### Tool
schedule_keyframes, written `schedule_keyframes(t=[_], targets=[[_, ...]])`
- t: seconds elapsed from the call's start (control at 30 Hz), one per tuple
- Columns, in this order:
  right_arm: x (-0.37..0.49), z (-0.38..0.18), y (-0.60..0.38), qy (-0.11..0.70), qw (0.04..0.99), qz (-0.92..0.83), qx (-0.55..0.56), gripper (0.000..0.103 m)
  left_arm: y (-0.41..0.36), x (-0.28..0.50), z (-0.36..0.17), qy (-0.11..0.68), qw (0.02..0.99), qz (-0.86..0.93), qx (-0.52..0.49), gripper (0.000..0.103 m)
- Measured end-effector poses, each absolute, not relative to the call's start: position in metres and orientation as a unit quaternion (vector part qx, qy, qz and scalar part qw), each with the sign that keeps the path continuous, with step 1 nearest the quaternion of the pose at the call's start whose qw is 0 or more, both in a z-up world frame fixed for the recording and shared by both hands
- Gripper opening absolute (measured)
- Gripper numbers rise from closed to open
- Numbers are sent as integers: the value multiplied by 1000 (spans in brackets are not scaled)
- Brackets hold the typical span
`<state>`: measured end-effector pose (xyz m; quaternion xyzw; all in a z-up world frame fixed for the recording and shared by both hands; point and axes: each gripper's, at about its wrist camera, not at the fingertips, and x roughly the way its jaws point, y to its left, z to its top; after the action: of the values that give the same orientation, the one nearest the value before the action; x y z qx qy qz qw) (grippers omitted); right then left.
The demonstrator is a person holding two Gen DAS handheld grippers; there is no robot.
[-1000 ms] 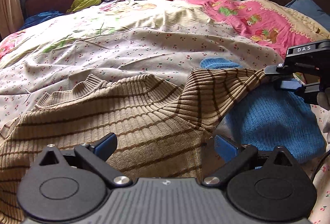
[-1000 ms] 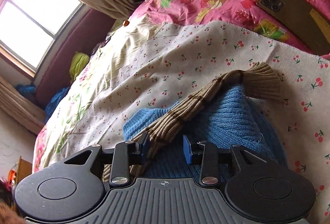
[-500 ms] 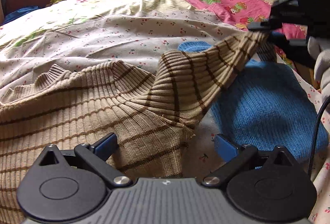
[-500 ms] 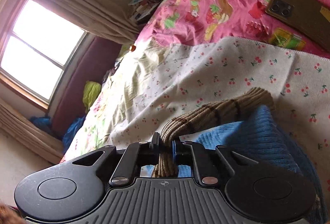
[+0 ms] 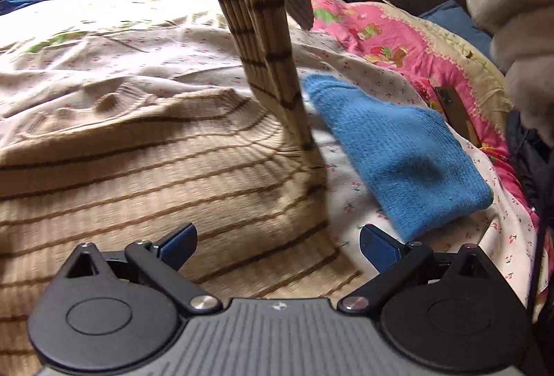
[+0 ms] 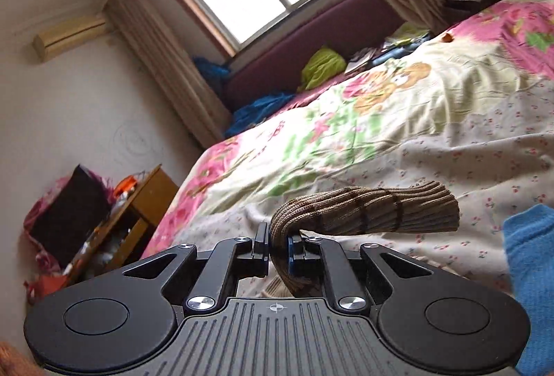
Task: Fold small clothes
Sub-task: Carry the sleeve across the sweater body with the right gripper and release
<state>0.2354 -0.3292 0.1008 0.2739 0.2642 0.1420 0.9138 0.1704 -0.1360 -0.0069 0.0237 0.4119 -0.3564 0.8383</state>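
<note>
Striped sweater (image 5: 138, 175) on bed (image 5: 104, 64), left of folded garment (image 5: 398, 154)

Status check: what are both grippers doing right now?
Right gripper shut on sweater sleeve, lifted. Left gripper open over sweater. Blue knit beside it.

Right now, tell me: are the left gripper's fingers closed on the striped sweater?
No: the left gripper has its fingers spread wide over the striped sweater.
</note>
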Motion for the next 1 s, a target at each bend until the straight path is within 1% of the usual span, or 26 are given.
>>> schedule_keyframes(t=[0.07,0.1,0.17,0.3,0.37,0.47,0.53,0.63,0.7,0.87,0.97,1.0], targets=[[247,86,-295,295,907,174,243,11,-102,168,-3,411,848,-333,16,103],[253,72,-273,323,896,206,223,11,-84,168,-3,414,854,-315,12,103],[258,49,-238,358,881,239,197,14,-56,166,-5,419,863,-282,9,103],[244,21,-205,396,868,263,142,14,-21,159,-7,409,884,-227,9,103],[224,19,-215,392,872,261,135,15,-9,161,-8,401,892,-210,7,103],[203,20,-248,386,878,233,159,17,-3,172,-10,396,897,-197,-4,103],[196,17,-269,392,881,202,170,17,-3,184,-7,389,901,-192,-11,103],[185,7,-286,407,887,160,150,17,-14,202,-4,370,911,-182,-12,103],[180,-3,-293,420,884,144,148,17,-20,216,-4,373,911,-177,-20,103],[173,-30,-303,440,863,137,209,17,-24,236,-10,399,901,-159,-57,103],[179,-47,-306,426,865,113,240,17,-30,235,-14,401,902,-154,-50,103],[180,-50,-310,417,865,102,259,15,-33,234,-14,401,902,-154,-44,103]])
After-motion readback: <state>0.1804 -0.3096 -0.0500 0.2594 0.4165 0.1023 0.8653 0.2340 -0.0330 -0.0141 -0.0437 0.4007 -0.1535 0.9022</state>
